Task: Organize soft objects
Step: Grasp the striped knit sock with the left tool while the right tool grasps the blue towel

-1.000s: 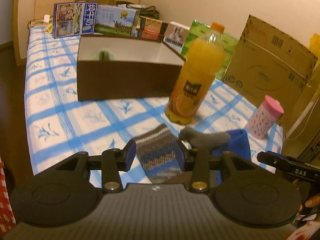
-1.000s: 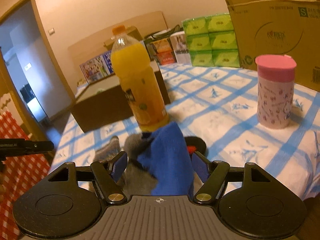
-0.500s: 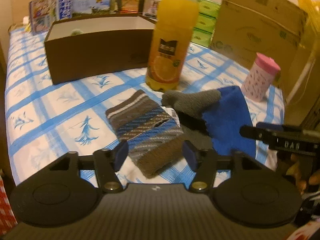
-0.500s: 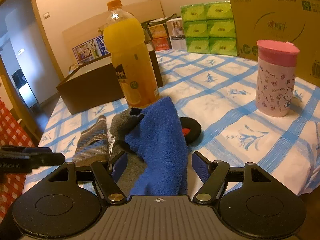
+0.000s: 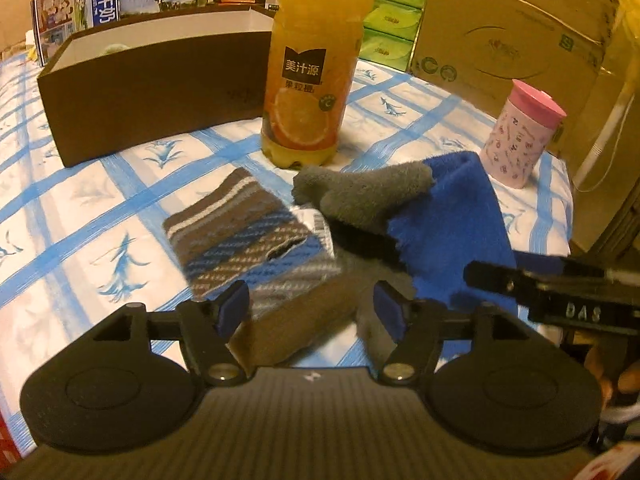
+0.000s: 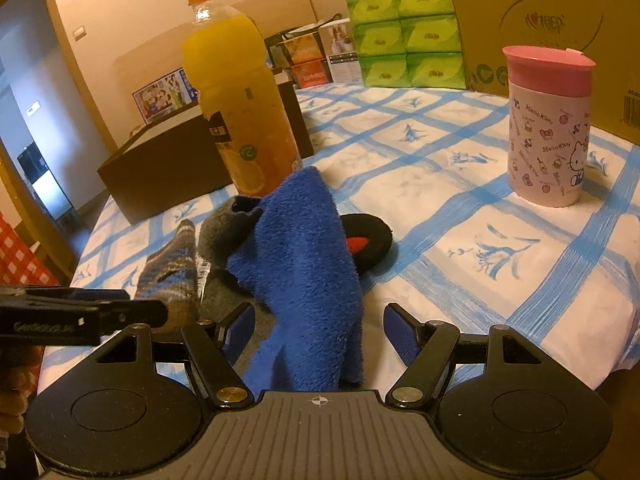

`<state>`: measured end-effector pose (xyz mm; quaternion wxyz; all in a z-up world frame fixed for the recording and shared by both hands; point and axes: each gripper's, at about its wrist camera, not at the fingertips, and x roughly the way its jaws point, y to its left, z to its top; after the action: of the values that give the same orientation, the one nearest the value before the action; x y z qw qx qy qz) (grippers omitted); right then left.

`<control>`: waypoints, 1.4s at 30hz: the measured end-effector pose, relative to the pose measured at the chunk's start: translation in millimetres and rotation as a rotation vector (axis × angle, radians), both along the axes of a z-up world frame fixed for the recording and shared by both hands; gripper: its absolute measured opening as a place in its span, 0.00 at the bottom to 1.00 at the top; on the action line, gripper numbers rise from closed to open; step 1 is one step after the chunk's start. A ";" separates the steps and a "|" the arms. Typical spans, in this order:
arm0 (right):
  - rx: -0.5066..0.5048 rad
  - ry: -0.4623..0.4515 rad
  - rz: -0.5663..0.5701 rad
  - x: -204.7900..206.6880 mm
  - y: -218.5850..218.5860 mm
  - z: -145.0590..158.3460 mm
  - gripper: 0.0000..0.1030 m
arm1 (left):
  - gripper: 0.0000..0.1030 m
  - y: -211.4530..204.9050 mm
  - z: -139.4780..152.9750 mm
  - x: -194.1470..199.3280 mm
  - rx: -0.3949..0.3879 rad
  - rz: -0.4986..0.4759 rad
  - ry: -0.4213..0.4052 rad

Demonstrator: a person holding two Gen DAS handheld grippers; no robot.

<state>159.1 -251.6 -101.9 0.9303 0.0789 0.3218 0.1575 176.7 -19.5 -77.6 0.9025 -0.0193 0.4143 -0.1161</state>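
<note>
Right wrist view: "Hello Kitty" cup (image 6: pixel 548 128); right gripper (image 6: pixel 318 330) open around blue towel (image 6: pixel 304 272), unclamped.

An orange juice bottle (image 5: pixel 310 76) stands near a pink-lidded cup (image 5: pixel 520 136) — green packs (image 6: pixel 408 36), perhaps tissues, behind.

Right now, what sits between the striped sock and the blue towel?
A grey fuzzy sock lies between the striped sock and the blue towel, partly tucked under the towel's edge. Clearest in the left wrist view.

Striped sock (image 5: pixel 244 236) flat; grey sock (image 5: pixel 360 192) overlapping blue towel (image 5: pixel 452 232).
</note>
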 end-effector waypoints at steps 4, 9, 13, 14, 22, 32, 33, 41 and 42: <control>0.007 0.001 -0.002 3.2 -1.6 -1.7 0.69 | 0.66 -9.1 -2.8 14.7 0.006 0.029 0.016; 0.024 0.013 -0.005 7.0 -5.0 -5.1 0.69 | 0.66 -19.0 -10.8 27.9 0.047 0.068 0.024; 0.026 0.011 -0.006 7.7 -5.6 -5.3 0.69 | 0.54 -24.1 -17.8 31.4 0.079 0.067 0.019; 0.027 0.010 -0.006 7.9 -5.7 -5.0 0.69 | 0.51 -23.9 -19.7 30.8 0.084 0.062 0.017; 0.030 0.004 0.005 6.2 -1.0 -1.5 0.69 | 0.21 -8.5 -19.2 21.9 0.075 0.043 0.013; 0.036 -0.004 0.011 2.1 2.8 2.6 0.69 | 0.19 38.7 1.0 -9.7 0.037 0.085 0.046; 0.037 -0.003 0.011 2.3 3.1 2.2 0.69 | 0.19 45.4 3.2 -13.7 0.015 0.092 0.056; 0.032 0.010 0.015 4.3 3.7 -2.2 0.69 | 0.40 68.4 -10.0 -15.9 -0.130 0.129 0.148; 0.033 0.012 0.012 4.7 2.5 -2.7 0.69 | 0.43 68.7 -11.9 -14.4 -0.122 0.136 0.143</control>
<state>163.8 -249.0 -104.6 0.9260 0.0931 0.3250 0.1679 162.3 49.2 -89.6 0.8735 -0.1108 0.4677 -0.0779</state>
